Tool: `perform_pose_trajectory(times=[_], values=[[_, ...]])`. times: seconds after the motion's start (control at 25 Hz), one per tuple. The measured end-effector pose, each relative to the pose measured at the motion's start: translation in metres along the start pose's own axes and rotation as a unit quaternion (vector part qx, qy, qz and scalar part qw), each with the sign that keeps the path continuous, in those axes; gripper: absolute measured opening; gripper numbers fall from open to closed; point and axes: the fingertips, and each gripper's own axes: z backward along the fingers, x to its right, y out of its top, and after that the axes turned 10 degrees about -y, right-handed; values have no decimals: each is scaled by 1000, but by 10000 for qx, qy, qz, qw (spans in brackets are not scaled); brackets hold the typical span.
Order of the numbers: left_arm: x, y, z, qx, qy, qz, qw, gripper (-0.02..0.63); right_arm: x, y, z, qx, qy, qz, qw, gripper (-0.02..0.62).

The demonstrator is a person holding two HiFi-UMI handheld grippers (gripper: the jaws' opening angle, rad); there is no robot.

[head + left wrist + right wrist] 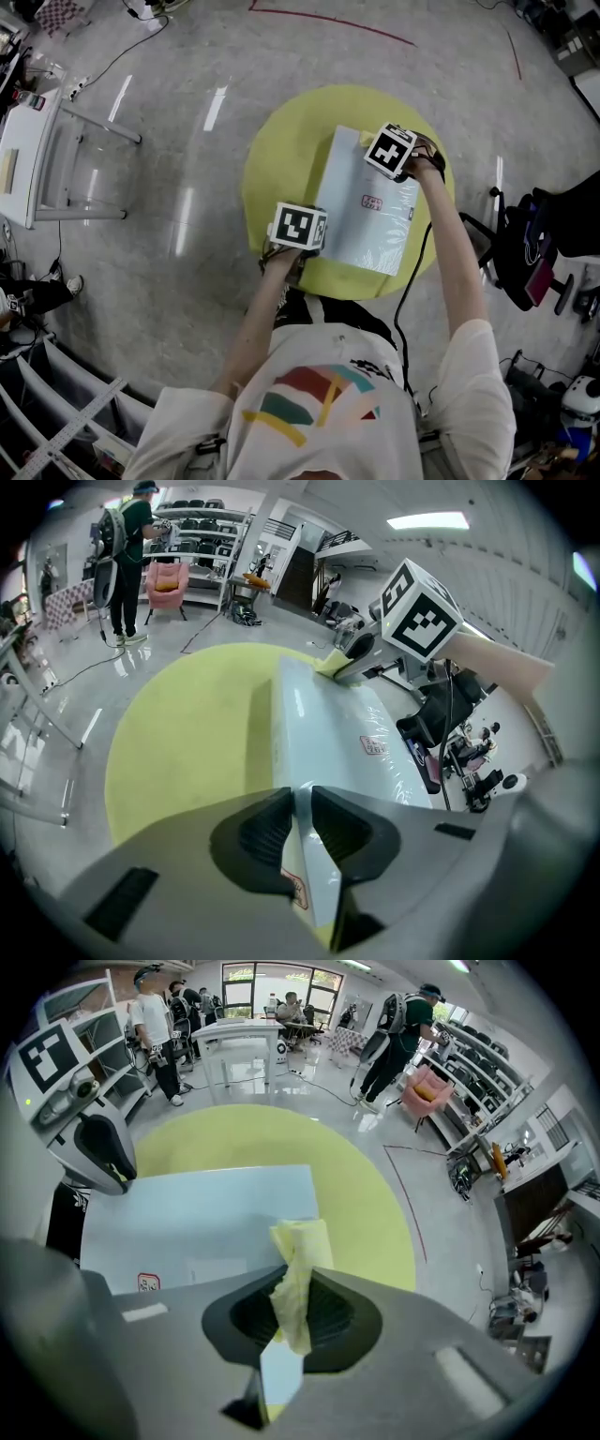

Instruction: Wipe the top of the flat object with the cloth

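A pale blue flat object point(370, 220) in shiny wrap lies on a round yellow table point(281, 169). My left gripper point(305, 239) is at its near left edge. In the left gripper view the left gripper point(298, 803) is shut on that edge of the flat object point(328, 733). My right gripper point(401, 172) stands over the far right corner, pointing steeply down. It is shut on a folded yellow cloth point(302, 1241), whose end hangs down just above the flat object point(206, 1213). The left gripper view shows the cloth point(330, 665) at the far corner.
A dark office chair point(525, 253) stands right of the table and a white frame table point(37, 159) is at the far left. Cables run across the grey floor. People and a pink armchair point(424, 1087) are further back in the room.
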Motion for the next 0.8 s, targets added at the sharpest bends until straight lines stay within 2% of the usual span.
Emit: perform_pose_trajectory(times=[0.28,0.48,0.68,0.8], values=[[0,6,-2,37,-58,-34,10000,74,-9,-4,3,-181,-11,-59,9998,26],[0,3,-3,8,-5,-117,9999,74,-27,-15,8,-448,147,-117,9988,26],[1,3,-4,21,-42,-127,9999,74,-48,-7,12,-233,381,82,9990,26],[2,3,-4,17,-18,-183,9998,74,-61,-11,18,-280,487,102,9984,26]])
